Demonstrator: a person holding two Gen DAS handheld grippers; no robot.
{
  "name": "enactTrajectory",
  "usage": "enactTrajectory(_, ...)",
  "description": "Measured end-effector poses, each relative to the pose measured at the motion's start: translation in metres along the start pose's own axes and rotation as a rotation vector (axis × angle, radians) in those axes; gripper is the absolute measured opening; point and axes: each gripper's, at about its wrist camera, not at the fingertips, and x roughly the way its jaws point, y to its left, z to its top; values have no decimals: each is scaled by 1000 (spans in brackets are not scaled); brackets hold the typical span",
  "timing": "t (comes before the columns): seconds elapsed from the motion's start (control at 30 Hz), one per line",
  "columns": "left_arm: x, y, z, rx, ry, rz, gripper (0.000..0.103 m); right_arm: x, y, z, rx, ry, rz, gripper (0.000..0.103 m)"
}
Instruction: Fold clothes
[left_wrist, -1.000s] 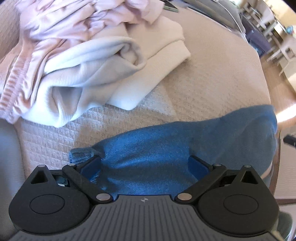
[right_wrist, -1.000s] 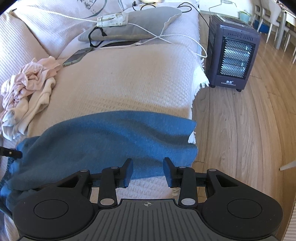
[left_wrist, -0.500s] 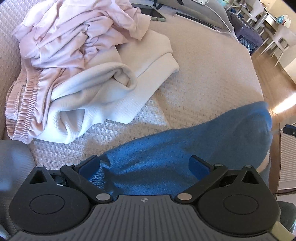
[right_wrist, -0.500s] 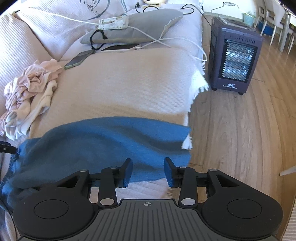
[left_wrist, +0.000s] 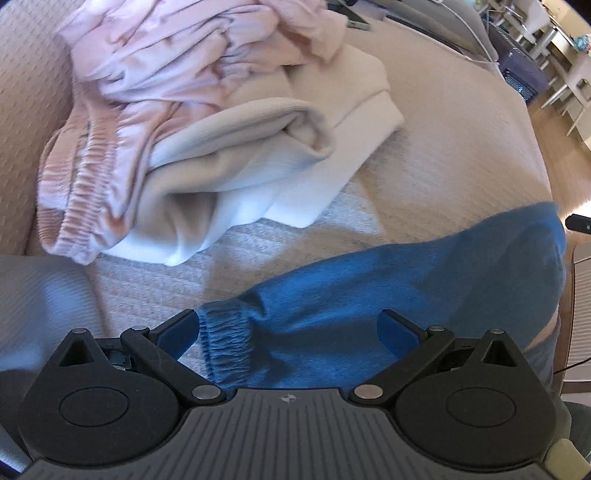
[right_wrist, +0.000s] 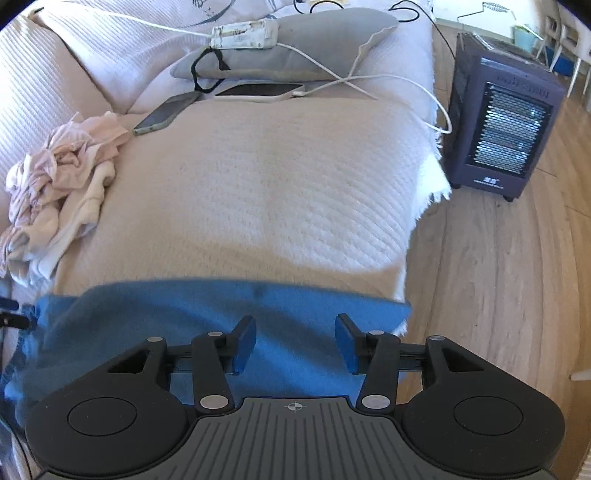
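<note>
A blue knit garment lies stretched across the near part of the beige bedspread. Its ribbed cuff sits just inside my left gripper's left finger. My left gripper hangs wide open low over the cloth, and its pads touch nothing. In the right wrist view the same blue garment runs to the bed's right edge. My right gripper stands over that end with its jaws opening. Blue cloth lies under the gap, and the pads do not press on it.
A heap of pink and cream clothes lies at the left. Two phones, white cables, a power strip and a grey pillow sit at the far end. A heater stands on the wooden floor.
My left gripper has sunk closer to the blue garment, and the cuff now shows by its left finger. My right gripper has shifted along the bed and its jaws stand wider apart.
</note>
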Motion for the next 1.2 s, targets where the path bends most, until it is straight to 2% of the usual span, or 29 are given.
enactTrajectory(0.07,-2,3,-2,2,3,1,103,3,0,6,5,1,7,48)
enactTrajectory(0.1,-7,0,-13,4,5,1,103,3,5,7,-43,-1,-2,48)
enactTrajectory(0.23,-13,-1,-14,12,8,-1,103,1,24,10,-323,-5,-25,45)
enactTrajectory(0.27,-13,-1,-5,16,9,1,103,1,28,10,-391,-6,-34,45)
enactTrajectory(0.3,-15,3,-12,19,12,4,103,2,30,12,-437,7,-27,42)
enactTrajectory(0.33,-17,0,-14,26,14,0,103,4,30,15,-473,27,-12,34)
enactTrajectory(0.37,-21,3,-16,40,14,-6,103,7,31,18,-509,43,-1,32)
enactTrajectory(0.5,-35,-17,-12,172,17,-20,103,16,37,26,-660,99,38,32)
enactTrajectory(0.63,-34,-34,-9,349,37,1,101,39,44,25,-781,174,14,32)
enactTrajectory(0.73,-22,-43,6,447,43,25,99,46,47,16,-804,168,-1,32)
enactTrajectory(0.77,-19,-41,8,448,51,22,96,45,47,13,-802,157,-2,31)
enactTrajectory(0.83,-15,-36,10,445,65,12,88,40,45,7,-776,131,3,21)
enactTrajectory(0.9,-10,-30,11,439,76,3,75,36,46,-3,-763,107,2,13)
enactTrajectory(0.97,-5,-24,13,437,74,4,67,34,52,-13,-782,79,-24,10)
enactTrajectory(1.07,-1,-18,15,443,68,36,67,31,57,-16,-773,73,-35,7)
enactTrajectory(1.2,3,-11,18,470,96,-19,67,21,49,-8,-784,80,30,7)
